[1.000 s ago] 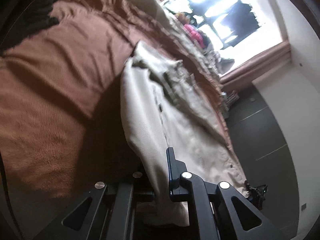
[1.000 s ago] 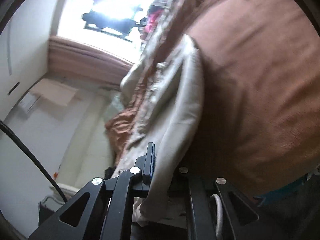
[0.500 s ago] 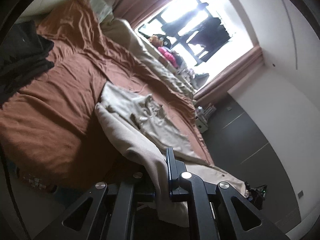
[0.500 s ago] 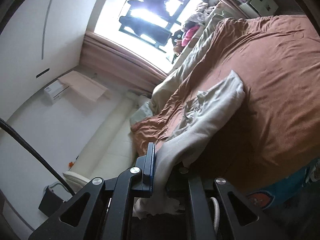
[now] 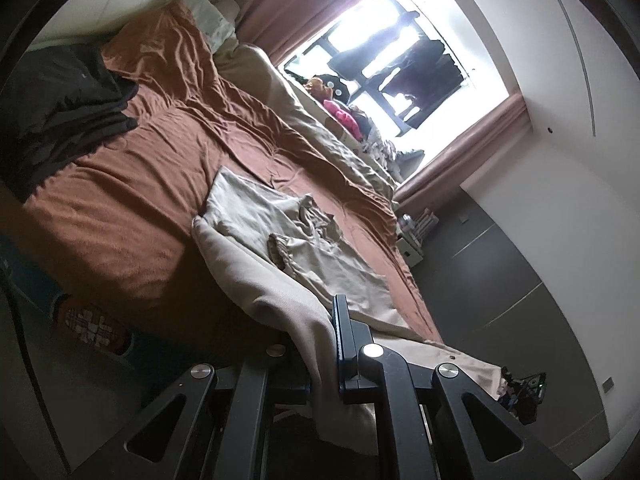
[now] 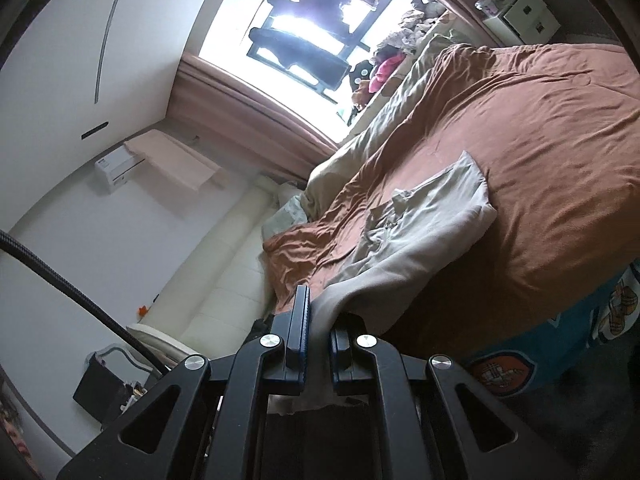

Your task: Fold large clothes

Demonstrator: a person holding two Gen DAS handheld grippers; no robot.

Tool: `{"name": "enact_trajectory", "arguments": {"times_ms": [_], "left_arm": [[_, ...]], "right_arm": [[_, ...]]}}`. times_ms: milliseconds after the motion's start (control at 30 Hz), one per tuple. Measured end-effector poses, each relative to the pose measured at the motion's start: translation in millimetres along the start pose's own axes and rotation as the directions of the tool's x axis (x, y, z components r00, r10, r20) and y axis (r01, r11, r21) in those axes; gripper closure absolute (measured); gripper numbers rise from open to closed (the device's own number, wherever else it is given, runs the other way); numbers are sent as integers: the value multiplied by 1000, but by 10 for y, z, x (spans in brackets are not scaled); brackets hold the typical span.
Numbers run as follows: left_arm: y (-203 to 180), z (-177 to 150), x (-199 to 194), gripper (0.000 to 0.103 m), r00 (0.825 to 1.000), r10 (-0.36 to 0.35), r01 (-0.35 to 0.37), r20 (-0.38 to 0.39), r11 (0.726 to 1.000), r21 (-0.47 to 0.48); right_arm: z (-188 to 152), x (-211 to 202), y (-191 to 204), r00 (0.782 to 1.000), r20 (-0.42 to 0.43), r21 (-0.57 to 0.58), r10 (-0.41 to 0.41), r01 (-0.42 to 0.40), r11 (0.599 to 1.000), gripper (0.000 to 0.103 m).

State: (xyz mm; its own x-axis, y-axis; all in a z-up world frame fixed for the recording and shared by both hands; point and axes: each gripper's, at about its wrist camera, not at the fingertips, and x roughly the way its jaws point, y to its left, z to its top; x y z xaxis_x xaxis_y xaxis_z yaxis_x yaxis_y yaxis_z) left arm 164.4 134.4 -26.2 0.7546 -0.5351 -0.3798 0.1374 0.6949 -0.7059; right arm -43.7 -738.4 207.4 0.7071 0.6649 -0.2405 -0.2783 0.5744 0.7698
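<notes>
A large beige garment (image 5: 312, 248) lies partly spread on the brown bedspread (image 5: 132, 208), with its near edge lifted off the bed. My left gripper (image 5: 320, 344) is shut on that raised edge, and the cloth hangs down between its fingers. In the right wrist view the same beige garment (image 6: 432, 216) stretches from the bed up to my right gripper (image 6: 318, 320), which is shut on another part of the lifted edge. Both grippers are held above and off the near side of the bed (image 6: 540, 152). The far part of the garment stays crumpled on the bedspread.
A dark garment pile (image 5: 68, 108) lies at the bed's far left. A beige duvet (image 5: 320, 120) and soft toys (image 5: 340, 108) line the window side. A white bedside cabinet (image 6: 524, 12) stands by the wall. A black cable (image 6: 80, 300) crosses the right wrist view.
Both grippers have risen and pulled back from the bed with the garment's edge, so the bed and room now show from farther off. The garment's near edge has lifted with them.
</notes>
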Motion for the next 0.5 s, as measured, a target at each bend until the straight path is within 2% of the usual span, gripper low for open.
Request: {"name": "enact_trajectory", "arguments": {"times_ms": [167, 267, 333, 500], "left_arm": [[-48, 108, 71, 95, 1000, -1, 1, 6, 1000, 9], [-134, 308, 177, 95, 1000, -6, 5, 17, 999, 32], [-183, 482, 292, 95, 1000, -7, 6, 23, 999, 40], [-282, 956, 625, 95, 1000, 3, -5, 28, 998, 63]], "right_arm": [[81, 164, -40, 1000, 11, -7, -3, 3, 1000, 98], [235, 299, -30, 1000, 25, -15, -6, 6, 1000, 98], [395, 406, 19, 998, 49, -16, -32, 33, 999, 98], [822, 756, 130, 997, 71, -43, -34, 37, 998, 98]]}}
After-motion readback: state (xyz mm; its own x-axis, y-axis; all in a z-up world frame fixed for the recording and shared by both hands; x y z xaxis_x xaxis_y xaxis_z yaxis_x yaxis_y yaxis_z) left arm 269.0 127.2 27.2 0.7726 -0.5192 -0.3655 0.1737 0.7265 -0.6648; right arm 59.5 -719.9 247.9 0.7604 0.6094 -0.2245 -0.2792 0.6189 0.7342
